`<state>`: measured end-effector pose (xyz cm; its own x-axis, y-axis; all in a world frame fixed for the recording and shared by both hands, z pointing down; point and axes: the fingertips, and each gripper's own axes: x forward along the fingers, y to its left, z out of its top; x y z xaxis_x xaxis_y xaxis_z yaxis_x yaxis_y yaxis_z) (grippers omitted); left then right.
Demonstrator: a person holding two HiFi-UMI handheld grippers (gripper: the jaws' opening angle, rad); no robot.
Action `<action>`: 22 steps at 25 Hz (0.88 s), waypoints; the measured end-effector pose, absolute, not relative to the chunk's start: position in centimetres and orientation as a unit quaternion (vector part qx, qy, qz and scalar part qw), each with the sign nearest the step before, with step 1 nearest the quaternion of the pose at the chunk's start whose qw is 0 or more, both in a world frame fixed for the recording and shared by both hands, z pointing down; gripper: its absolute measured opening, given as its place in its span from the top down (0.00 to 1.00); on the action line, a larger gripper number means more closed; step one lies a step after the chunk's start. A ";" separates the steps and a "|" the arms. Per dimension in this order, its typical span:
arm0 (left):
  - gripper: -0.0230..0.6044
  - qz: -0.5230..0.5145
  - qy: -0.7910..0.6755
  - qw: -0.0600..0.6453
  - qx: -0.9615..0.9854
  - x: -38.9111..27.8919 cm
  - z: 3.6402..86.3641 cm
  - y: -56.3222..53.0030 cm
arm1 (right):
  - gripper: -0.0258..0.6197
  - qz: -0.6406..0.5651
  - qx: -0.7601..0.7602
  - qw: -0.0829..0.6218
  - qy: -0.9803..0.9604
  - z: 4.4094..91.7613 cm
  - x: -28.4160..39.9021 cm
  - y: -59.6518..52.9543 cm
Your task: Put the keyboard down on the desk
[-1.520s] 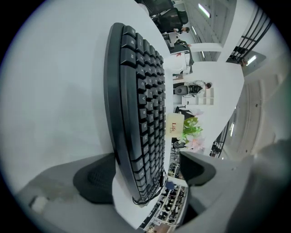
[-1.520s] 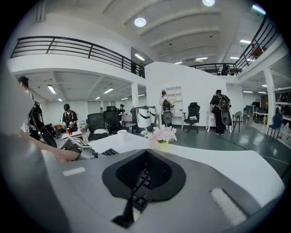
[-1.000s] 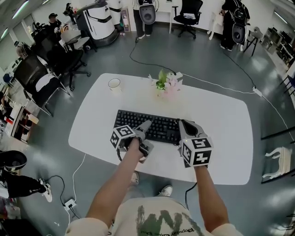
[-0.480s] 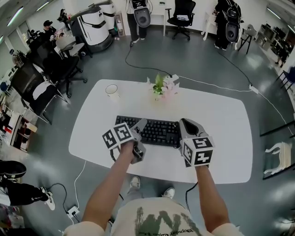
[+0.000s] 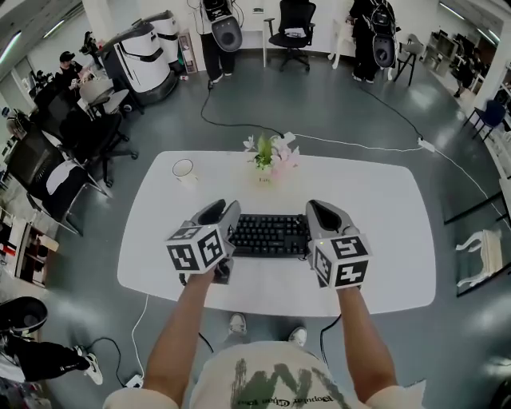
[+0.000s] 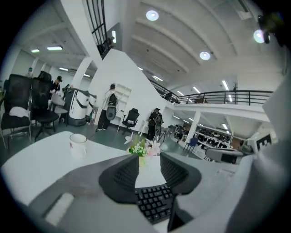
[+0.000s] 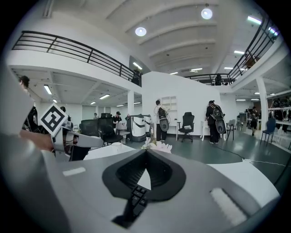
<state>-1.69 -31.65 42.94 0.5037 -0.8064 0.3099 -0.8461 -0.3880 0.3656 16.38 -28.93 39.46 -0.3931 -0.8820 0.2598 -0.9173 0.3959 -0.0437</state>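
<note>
Black keyboard (image 5: 271, 234) flat on desk (image 5: 383, 216), task looks done; my left gripper (image 6: 148, 158) part-spread, just closing on nothing, right gripper (image 7: 146, 152) tips touching, empty.

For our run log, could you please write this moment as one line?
keyboard: flat on desk | left gripper: over left end, jaws just closing, empty | right gripper: over right end, shut, empty

Place: open-plan office hall | evidence: office chairs (image 5: 289, 22), white desk (image 5: 375, 208), mezzanine railing (image 7: 72, 52)
</note>
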 end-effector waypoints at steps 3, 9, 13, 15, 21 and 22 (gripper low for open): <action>0.77 0.072 -0.486 0.193 0.849 -1.4 42.0 -31.3 | 0.96 0.084 0.548 0.095 -0.827 38.9 16.5 -28.7; 0.94 0.097 -0.478 0.123 0.864 -1.2 40.2 -30.9 | 0.96 0.074 0.549 0.092 -0.827 38.1 16.3 -28.1; 0.96 0.107 -0.477 0.104 0.866 -1.5 40.1 -30.7 | 0.96 0.067 0.551 0.088 -0.827 38.0 16.0 -27.9; 0.96 0.107 -0.478 0.104 0.865 -1.7 40.2 -30.8 | 0.96 0.066 0.552 0.087 -0.827 38.0 16.0 -28.1; 0.96 0.102 -0.490 0.100 0.860 -2.4 39.8 -30.6 | 0.96 0.066 0.553 0.088 -0.826 37.9 15.8 -28.0; 0.96 0.101 -0.491 0.100 0.860 -2.3 39.7 -30.7 | 0.96 0.066 0.553 0.088 -0.826 37.9 15.9 -28.0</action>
